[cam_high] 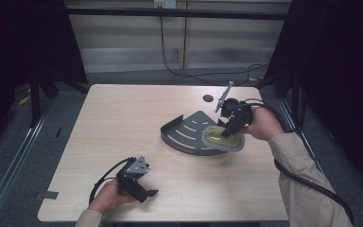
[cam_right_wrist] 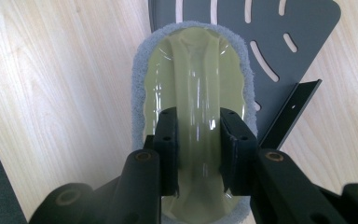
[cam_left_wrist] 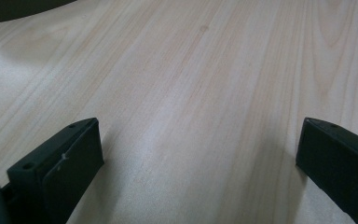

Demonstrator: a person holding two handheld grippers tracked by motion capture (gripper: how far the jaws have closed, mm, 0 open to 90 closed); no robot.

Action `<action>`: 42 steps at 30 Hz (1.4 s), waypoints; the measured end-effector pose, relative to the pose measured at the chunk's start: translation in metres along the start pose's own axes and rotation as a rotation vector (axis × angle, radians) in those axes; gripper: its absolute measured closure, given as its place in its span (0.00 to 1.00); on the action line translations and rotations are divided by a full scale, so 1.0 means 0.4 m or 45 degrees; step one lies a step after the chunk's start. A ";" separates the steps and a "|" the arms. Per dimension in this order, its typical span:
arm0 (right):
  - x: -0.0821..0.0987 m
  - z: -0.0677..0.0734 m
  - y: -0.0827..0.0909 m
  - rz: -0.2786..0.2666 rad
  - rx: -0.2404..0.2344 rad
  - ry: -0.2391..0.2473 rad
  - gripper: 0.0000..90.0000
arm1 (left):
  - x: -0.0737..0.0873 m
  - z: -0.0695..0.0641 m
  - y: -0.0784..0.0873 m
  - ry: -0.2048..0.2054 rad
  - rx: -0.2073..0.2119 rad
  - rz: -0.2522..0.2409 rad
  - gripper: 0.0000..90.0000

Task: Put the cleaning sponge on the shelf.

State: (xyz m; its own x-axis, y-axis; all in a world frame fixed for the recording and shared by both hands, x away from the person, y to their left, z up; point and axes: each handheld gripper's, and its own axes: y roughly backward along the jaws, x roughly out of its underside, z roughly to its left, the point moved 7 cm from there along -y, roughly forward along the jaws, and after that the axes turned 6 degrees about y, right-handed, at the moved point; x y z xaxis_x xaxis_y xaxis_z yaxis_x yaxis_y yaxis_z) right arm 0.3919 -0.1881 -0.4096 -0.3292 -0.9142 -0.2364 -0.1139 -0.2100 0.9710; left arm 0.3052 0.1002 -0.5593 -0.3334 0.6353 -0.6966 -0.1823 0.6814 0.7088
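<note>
A scrubbing pad (cam_high: 222, 138) with a glossy yellow-green handle and a grey fuzzy rim lies on the near right corner of a dark grey slotted corner shelf (cam_high: 184, 130). My right gripper (cam_high: 229, 128) comes down on it from the right, shut on the raised ridge of the handle. In the right gripper view the two pads of the right gripper (cam_right_wrist: 198, 135) press both sides of the pad's (cam_right_wrist: 198, 70) ridge, with the shelf (cam_right_wrist: 298, 28) behind it. My left gripper (cam_high: 147, 193) rests near the front left of the table, open, with bare wood between the fingers of the left gripper (cam_left_wrist: 198, 149).
The light wooden table (cam_high: 123, 123) has a small dark round hole (cam_high: 208, 98) near its far edge. Black cables (cam_high: 189, 73) run over the floor behind it. Dark frame posts stand at both sides.
</note>
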 end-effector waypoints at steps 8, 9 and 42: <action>-0.013 -0.018 -0.008 -0.005 0.014 -0.027 0.79 | 0.000 0.000 0.000 0.000 0.000 0.000 0.00; -0.014 -0.021 -0.009 0.000 0.018 -0.040 0.79 | 0.000 0.000 0.000 0.004 -0.002 -0.002 0.00; -0.064 -0.094 -0.066 -0.010 0.076 -0.311 0.79 | 0.000 0.000 0.000 -0.001 0.008 0.001 0.00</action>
State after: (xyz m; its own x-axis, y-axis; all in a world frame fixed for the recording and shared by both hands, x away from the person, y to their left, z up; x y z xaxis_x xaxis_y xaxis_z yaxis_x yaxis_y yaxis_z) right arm 0.4385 -0.1724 -0.4279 -0.5442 -0.8000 -0.2527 -0.1704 -0.1895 0.9670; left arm 0.3052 0.1003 -0.5593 -0.3330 0.6363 -0.6959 -0.1765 0.6829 0.7089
